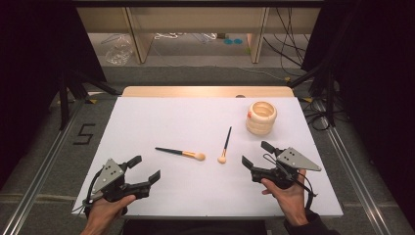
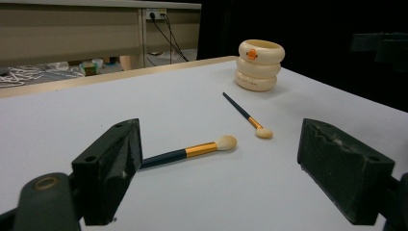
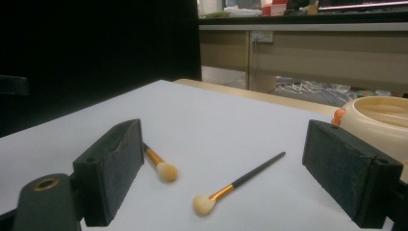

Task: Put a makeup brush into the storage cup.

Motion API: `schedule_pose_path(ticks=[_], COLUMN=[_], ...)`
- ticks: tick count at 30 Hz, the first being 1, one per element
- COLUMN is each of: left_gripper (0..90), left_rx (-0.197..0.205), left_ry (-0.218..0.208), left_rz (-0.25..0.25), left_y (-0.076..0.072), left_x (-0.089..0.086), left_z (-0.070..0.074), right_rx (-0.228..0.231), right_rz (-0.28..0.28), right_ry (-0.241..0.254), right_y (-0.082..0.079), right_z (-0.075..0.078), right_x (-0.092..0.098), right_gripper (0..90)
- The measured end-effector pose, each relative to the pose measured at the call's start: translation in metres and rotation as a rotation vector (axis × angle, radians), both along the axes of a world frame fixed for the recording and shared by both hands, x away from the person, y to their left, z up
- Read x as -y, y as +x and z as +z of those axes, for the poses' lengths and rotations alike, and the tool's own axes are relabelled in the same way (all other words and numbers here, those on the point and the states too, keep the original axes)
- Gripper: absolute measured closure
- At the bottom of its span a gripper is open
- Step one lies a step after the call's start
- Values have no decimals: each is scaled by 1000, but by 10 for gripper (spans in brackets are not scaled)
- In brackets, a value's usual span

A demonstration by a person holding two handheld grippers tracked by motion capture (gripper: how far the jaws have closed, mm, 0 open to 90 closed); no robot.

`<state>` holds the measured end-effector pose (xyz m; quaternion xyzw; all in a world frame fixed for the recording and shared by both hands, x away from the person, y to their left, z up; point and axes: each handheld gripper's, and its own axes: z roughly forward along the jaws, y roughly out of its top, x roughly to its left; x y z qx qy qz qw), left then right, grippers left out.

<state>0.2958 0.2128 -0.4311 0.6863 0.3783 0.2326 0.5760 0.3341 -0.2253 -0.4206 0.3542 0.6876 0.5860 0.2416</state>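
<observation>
A white tabletop point(image 1: 161, 117) fills the middle of a dim room, with dark curtains at both sides and, beyond its far edge, a pale wooden bench frame point(image 1: 195, 22) with loose cables point(image 1: 288, 44) on the floor. Nothing lies between the grippers and the brushes; the surface around them is bare.

Two makeup brushes lie near the middle of the tabletop, well apart from each other. The larger brush point(image 1: 180, 153) has a dark handle, a gold band and a cream tuft, and lies almost parallel to the near edge with its tuft toward the right. The thinner brush point(image 1: 225, 145) has a slim dark handle and a small cream tuft pointing toward the near edge, its handle angled toward the far right corner.

Near the far right corner stands a cream ringed holder point(image 1: 261, 117), three stacked rings with a small orange mark; the high view shows its mouth open, and nothing shows inside.

The left gripper point(image 1: 146, 172) is at the near left corner, jaws spread apart and empty. The right gripper point(image 1: 257, 154) is by the near right, jaws likewise wide and holding nothing.
</observation>
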Motion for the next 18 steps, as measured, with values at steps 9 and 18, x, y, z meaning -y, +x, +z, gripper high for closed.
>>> schedule_pose_path(ticks=[9, 18], left_gripper=[160, 160], left_rx=[-16, -39], left_ry=[10, 28], left_rz=[-20, -51], left_y=[5, 15], left_x=[1, 3], left_z=[1, 2], right_rx=[4, -12], right_rz=[11, 16], right_ry=[5, -11], right_y=[1, 1], right_z=[-1, -1], right_x=[-1, -1], right_gripper=[157, 158])
